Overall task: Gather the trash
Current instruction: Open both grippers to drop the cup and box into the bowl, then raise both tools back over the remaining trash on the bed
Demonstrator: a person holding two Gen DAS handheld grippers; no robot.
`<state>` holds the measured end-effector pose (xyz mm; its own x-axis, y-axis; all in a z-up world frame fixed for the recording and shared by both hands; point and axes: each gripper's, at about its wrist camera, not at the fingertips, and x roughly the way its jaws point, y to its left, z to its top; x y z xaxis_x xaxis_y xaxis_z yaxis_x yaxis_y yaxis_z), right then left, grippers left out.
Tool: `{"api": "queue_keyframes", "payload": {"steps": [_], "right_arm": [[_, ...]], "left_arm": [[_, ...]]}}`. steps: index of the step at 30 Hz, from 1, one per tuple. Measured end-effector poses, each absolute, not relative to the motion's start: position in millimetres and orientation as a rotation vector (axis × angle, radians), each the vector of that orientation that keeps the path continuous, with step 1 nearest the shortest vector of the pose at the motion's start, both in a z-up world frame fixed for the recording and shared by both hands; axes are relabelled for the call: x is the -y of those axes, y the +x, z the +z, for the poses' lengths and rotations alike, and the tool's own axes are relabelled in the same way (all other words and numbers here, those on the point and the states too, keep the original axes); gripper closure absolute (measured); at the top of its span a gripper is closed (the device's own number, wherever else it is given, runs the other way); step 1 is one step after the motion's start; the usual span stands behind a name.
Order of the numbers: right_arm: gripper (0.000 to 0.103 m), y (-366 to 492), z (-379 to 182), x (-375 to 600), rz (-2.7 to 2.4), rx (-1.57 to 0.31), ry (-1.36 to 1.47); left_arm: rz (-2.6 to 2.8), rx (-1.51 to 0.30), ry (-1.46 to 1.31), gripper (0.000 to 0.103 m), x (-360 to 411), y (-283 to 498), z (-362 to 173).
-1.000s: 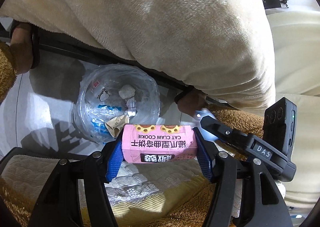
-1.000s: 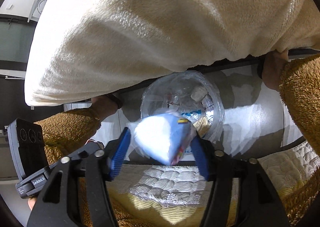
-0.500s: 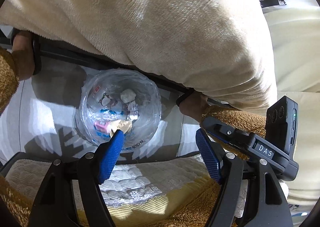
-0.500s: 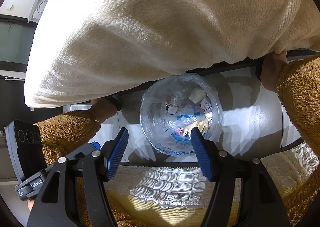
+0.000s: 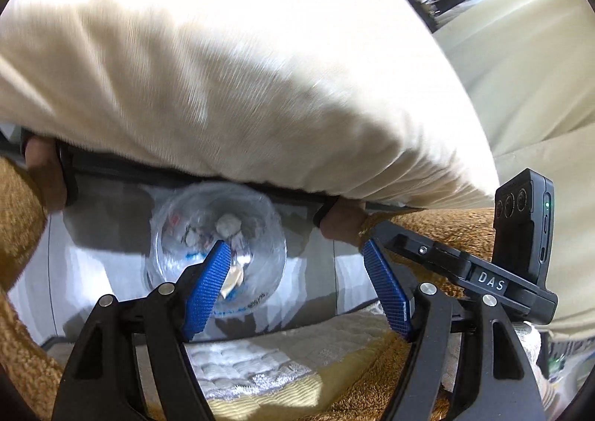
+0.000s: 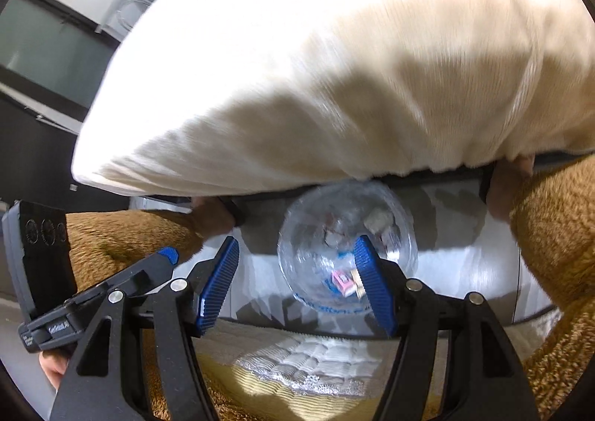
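Cream fleece top (image 5: 238,86) fills the upper half of both my views, the biggest thing by far, with the fuzzy golden-brown sleeves (image 6: 550,235) of my arms reaching in at the sides. Below it lies the pale grey floor (image 5: 111,265), and nearest the lenses a white quilted, lace-edged cloth (image 6: 308,358) over something yellow.

On the floor stands the clear plastic-lined trash bin (image 5: 219,246), seen from above, holding crumpled white scraps and wrappers. Only my right camera shows the small pink carton (image 6: 343,281) lying inside it, low in the bin, just beside my right claw's blue finger; from the left camera that spot is hidden behind a blue pad, and I see a tan paper scrap (image 5: 232,278) instead. Blue print runs along the bin liner's near edge in both views, too blurred to read.

My left claw (image 5: 297,291) has just been opening and stands wide with nothing between its ribbed blue pads. My right claw (image 6: 293,285) is spread wide too, nothing in it.

The left view catches the other handle's black mount (image 5: 491,281) with a white label reading "DAS". The right view shows the matching black mount (image 6: 48,328), its small white label not legible to me.
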<state>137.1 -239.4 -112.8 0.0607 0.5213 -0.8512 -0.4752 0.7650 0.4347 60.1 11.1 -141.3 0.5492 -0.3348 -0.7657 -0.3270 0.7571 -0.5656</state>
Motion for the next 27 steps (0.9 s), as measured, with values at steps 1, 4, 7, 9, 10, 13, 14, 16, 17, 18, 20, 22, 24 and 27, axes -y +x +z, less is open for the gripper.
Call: {"api": "queue_keyframes", "payload": {"steps": [1,4,7,9,10,13,14,16,17,18,20,22,24,27], "right_arm": [[0.038,135,-107,241,0.768,-1.28,0.046],[0.038,131,-89,247,0.812,-1.196,0.059],[0.038,128,-70,251,0.847,-1.108,0.062],[0.039,126,-58,252,0.86,-1.05,0.054],[0.039,126,-53,251,0.865,-1.025,0.049],[0.038,130,-41,248,0.881,-0.972,0.033],[0.038,131,-37,246,0.886,-0.953,0.02],[0.039,134,-28,240,0.897,-0.916,-0.003],[0.039,136,-23,236,0.905,-0.898,-0.016],[0.039,139,-18,233,0.912,-0.883,-0.029],[0.039,146,-10,226,0.924,-0.848,-0.064],[0.039,156,-4,219,0.936,-0.824,-0.09],[0.039,167,2,211,0.942,-0.803,-0.114],[0.039,185,7,200,0.95,-0.78,-0.139]], "left_arm": [[-0.008,-0.997,-0.734,0.03,-10,59,-137],[-0.014,-0.939,-0.695,0.03,-11,54,-122],[-0.013,-0.882,-0.645,0.03,-13,51,-105],[-0.013,-0.846,-0.608,0.03,-16,50,-94],[-0.014,-0.833,-0.591,0.03,-16,50,-89],[-0.022,-0.792,-0.553,0.03,-20,52,-76],[-0.025,-0.782,-0.547,0.03,-21,54,-71],[-0.031,-0.76,-0.534,0.03,-25,56,-64],[-0.032,-0.751,-0.525,0.03,-28,58,-59],[-0.03,-0.74,-0.515,0.03,-31,59,-55],[-0.027,-0.721,-0.495,0.03,-37,64,-47],[-0.024,-0.702,-0.481,0.03,-46,69,-40],[-0.017,-0.689,-0.481,0.03,-57,76,-33],[0.0,-0.675,-0.472,0.03,-74,86,-25]]}}
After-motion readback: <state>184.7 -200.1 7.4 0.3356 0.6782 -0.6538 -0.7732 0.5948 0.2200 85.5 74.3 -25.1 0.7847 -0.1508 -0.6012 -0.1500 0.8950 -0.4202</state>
